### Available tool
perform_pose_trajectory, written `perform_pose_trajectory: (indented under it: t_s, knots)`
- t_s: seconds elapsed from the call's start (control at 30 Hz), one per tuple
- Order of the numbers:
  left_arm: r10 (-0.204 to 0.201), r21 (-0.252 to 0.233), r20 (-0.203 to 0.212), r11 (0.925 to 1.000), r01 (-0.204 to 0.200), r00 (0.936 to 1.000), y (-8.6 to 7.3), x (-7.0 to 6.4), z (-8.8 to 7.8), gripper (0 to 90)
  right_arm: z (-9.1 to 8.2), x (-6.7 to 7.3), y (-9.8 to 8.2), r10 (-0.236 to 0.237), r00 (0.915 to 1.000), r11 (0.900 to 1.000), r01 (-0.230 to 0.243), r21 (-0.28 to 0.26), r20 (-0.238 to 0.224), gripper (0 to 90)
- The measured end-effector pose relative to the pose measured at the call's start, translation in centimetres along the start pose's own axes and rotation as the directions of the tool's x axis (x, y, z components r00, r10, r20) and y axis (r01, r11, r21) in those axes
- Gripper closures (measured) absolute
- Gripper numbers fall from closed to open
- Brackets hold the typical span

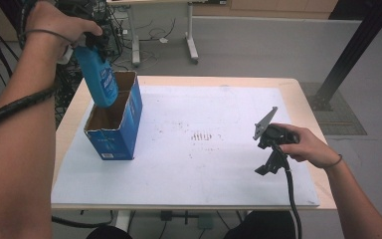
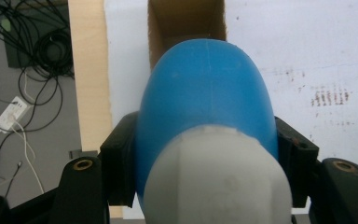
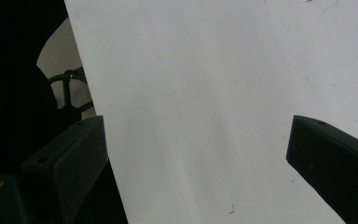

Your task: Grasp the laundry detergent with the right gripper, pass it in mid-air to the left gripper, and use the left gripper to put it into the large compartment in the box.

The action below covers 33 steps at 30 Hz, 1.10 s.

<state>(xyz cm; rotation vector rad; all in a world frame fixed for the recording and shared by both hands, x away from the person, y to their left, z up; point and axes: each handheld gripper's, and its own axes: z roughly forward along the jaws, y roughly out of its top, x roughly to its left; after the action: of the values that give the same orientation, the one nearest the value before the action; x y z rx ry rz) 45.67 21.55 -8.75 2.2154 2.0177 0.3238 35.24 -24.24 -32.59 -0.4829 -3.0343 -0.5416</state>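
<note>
A blue bottle (image 1: 100, 79) with a white cap hangs tilted, its lower end inside the open top of a blue cardboard box (image 1: 114, 137) at the table's left. My left gripper (image 1: 86, 42) is shut on the bottle's upper part. In the left gripper view the bottle (image 2: 205, 93) sits pressed between both black jaws of the left gripper (image 2: 207, 158), with the box's brown inside (image 2: 186, 18) beyond it. My right gripper (image 1: 265, 168) rests low over the mat at the front right. In the right gripper view that gripper (image 3: 200, 154) is open, with nothing between the jaws.
A white mat (image 1: 204, 164) covers most of the wooden table (image 1: 298, 94); faint reddish marks (image 1: 201, 135) sit at its middle. Cables and table legs (image 1: 191, 45) lie on the floor beyond. The mat's front edge (image 3: 88, 93) runs close to the right gripper.
</note>
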Motion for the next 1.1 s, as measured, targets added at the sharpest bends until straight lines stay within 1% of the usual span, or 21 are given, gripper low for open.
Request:
perform_pose_trajectory:
  t_s: [0.03, 0.1, 0.27, 0.33, 0.47, 0.63, 0.7, 0.8, 0.87, 1.0, 1.1]
  knots:
    - [-0.006, 0.0, -0.003, 1.0, 0.006, 1.0, 0.0, 0.0, 0.3, 37.7, 0.1, 0.0, 0.0, 0.002, 1.0, 1.0, -0.003, -0.004, -0.004, 4.9]
    - [-0.002, 0.001, -0.008, 1.0, 0.002, 1.0, -0.2, 0.0, 0.8, 37.7, 0.1, 0.0, 0.0, 0.003, 1.0, 1.0, -0.003, -0.003, -0.007, 4.9]
    - [-0.017, 0.004, 0.008, 0.9998, 0.017, 0.9998, -0.5, 0.3, 2.5, 37.7, 0.3, -0.1, -0.2, 0.005, 0.9999, 1.0, -0.005, -0.006, -0.01, 4.9]
    - [-0.012, 0.008, 0.008, 0.9999, 0.012, 0.9999, -0.6, 0.4, 3.1, 37.7, 0.4, -0.1, -0.1, 0.003, 1.0, 1.0, -0.003, -0.008, -0.009, 4.9]
    - [-0.021, 0.018, 0.011, 0.9996, 0.021, 0.9997, -0.9, 0.5, 4.4, 37.7, 0.4, -0.1, -0.1, 0.002, 0.9999, 1.0, -0.002, -0.008, -0.011, 4.9]
    - [-0.02, 0.038, 0.016, 0.9991, 0.019, 0.9997, -1.1, 0.4, 5.8, 37.7, 0.4, -0.2, -0.1, 0.005, 0.9999, 1.0, -0.005, -0.007, -0.012, 4.9]
    - [-0.025, 0.038, 0.018, 0.999, 0.024, 0.9995, -1.2, 0.4, 6.3, 37.7, 0.5, -0.2, -0.2, 0.005, 0.9999, 1.0, -0.006, -0.009, -0.015, 4.9]
    - [-0.015, 0.046, 0.018, 0.9988, 0.014, 0.9997, -1.4, 0.3, 7.2, 37.7, 0.5, -0.1, -0.2, 0.005, 0.9999, 1.0, -0.005, -0.009, -0.016, 4.9]
    - [-0.02, 0.048, 0.018, 0.9986, 0.019, 0.9996, -1.6, 0.2, 7.8, 37.7, 0.6, -0.1, -0.2, 0.008, 0.9998, 1.0, -0.008, -0.005, -0.016, 4.9]
    - [-0.019, 0.057, 0.022, 0.9982, 0.017, 0.9996, -1.8, 0.2, 9.0, 37.7, 0.7, -0.1, -0.2, 0.002, 0.9999, 1.0, -0.002, -0.008, -0.015, 4.9]
    - [-0.021, 0.054, 0.024, 0.9984, 0.02, 0.9995, -2.0, 0.2, 9.8, 37.7, 0.6, -0.1, -0.2, 0.003, 0.9999, 1.0, -0.003, -0.006, -0.014, 4.9]
